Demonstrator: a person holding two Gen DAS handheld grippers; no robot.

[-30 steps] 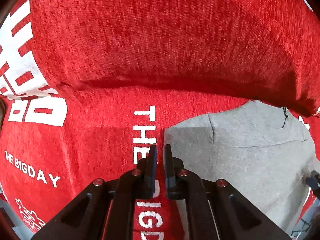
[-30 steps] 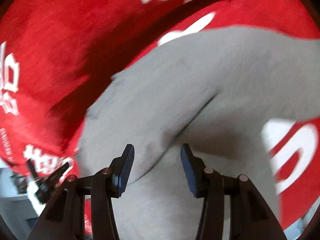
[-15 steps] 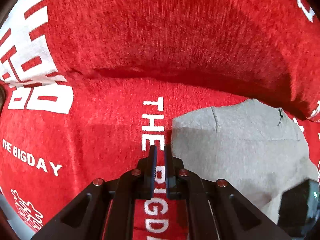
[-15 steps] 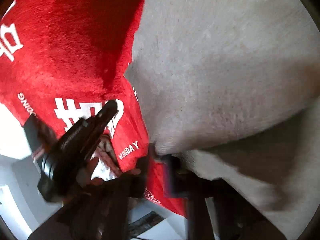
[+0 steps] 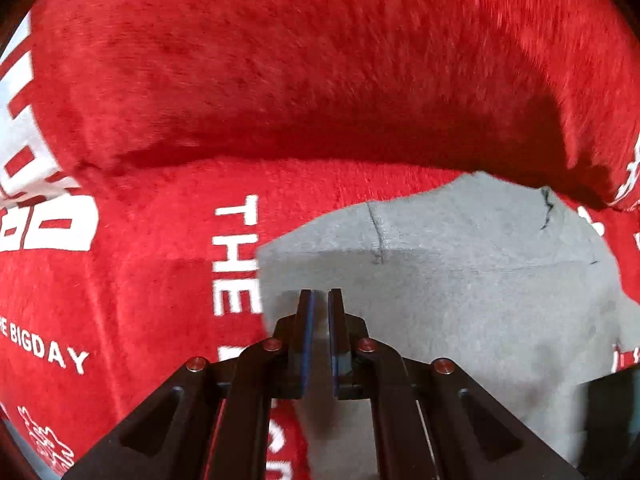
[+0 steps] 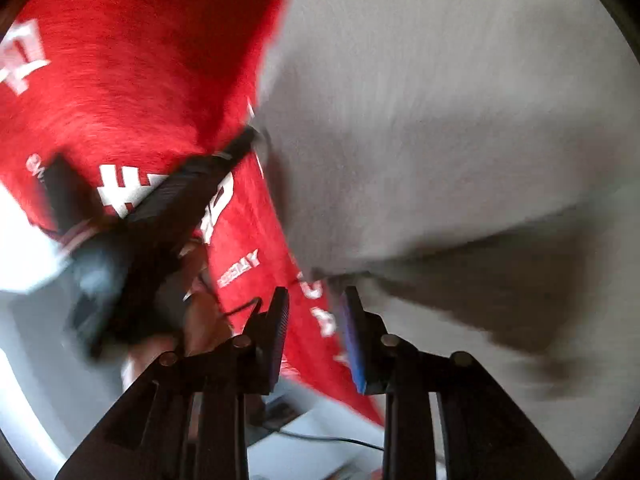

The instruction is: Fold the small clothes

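The grey garment (image 5: 460, 300) lies on the red printed blanket (image 5: 280, 100), filling the left view from four to six o'clock. The left claw (image 5: 319, 300) is together above its edge. The right claw (image 6: 314, 304), jaws just opening, stands apart with nothing between.

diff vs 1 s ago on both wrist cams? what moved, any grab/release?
The right hand-held gripper swung toward the left edge of the grey garment; its jaws pinched shut, then have just been opening, with no cloth visibly between them. The left hand-held gripper shifted from the red printed cloth onto the garment's corner. Unchanged: left jaws near shut, garment lying on the red cloth.
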